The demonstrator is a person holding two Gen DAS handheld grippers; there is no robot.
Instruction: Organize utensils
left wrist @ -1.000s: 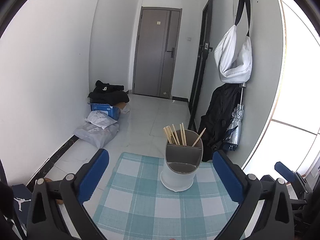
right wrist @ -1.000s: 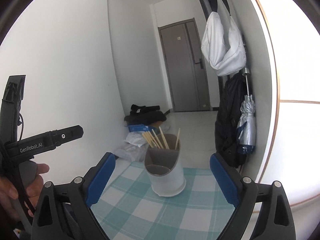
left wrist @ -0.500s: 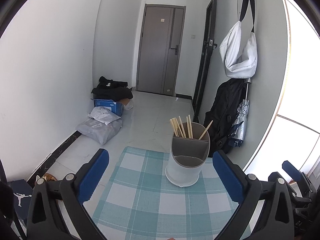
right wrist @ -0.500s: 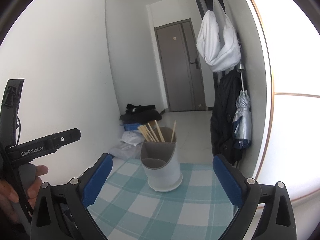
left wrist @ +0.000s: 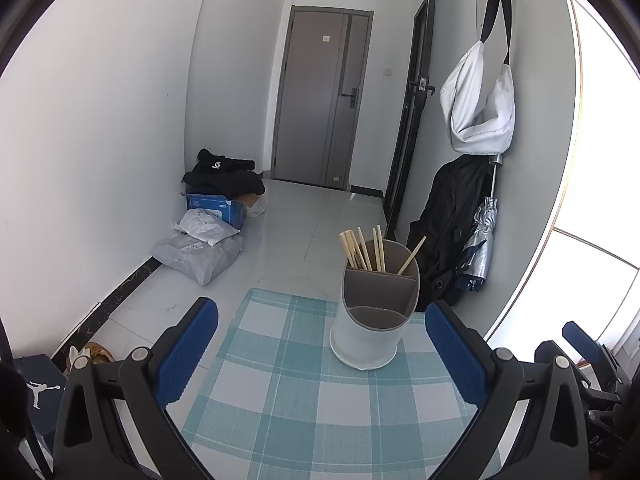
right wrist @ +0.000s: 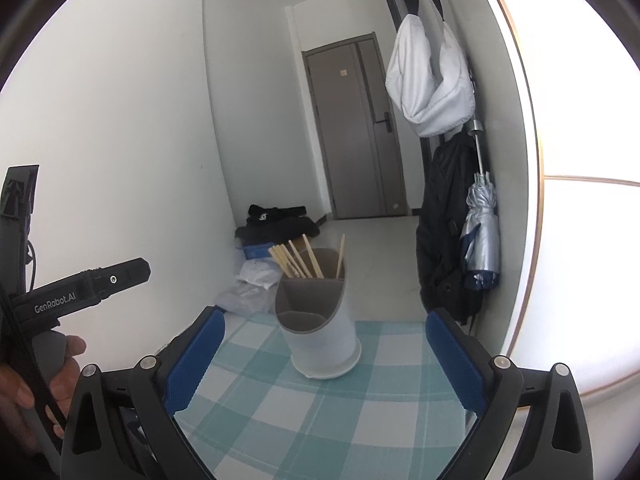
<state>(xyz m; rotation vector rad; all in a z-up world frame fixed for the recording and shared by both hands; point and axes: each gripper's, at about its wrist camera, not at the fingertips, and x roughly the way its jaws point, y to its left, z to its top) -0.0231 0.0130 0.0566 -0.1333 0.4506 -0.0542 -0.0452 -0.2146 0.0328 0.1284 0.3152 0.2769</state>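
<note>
utensil holder (left wrist: 374,312) stands upright on the teal checked tablecloth (left wrist: 304,392), toward its far edge. wooden chopsticks (left wrist: 362,249) sit in the rear compartments: a bundle on one side, a single stick leaning in the other. front compartment looks empty. no loose utensils visible on the cloth in either view.

left gripper (left wrist: 320,350): fingers spread wide, holding nothing, short of the holder. right gripper (right wrist: 320,354): also spread wide, empty, holder between the finger lines but not touched.

judgement: sorting looks near done or paused. if you go in again, approach from above and keep the blue pads off the rim; the holder looks light and could tip.

view differences: right wrist shows your left hand (right wrist: 38,380) on the other gripper's handle; left wrist shows the floor, parcels (left wrist: 198,246) and a shoebox (left wrist: 38,390), plus the divider more squarely.
</note>
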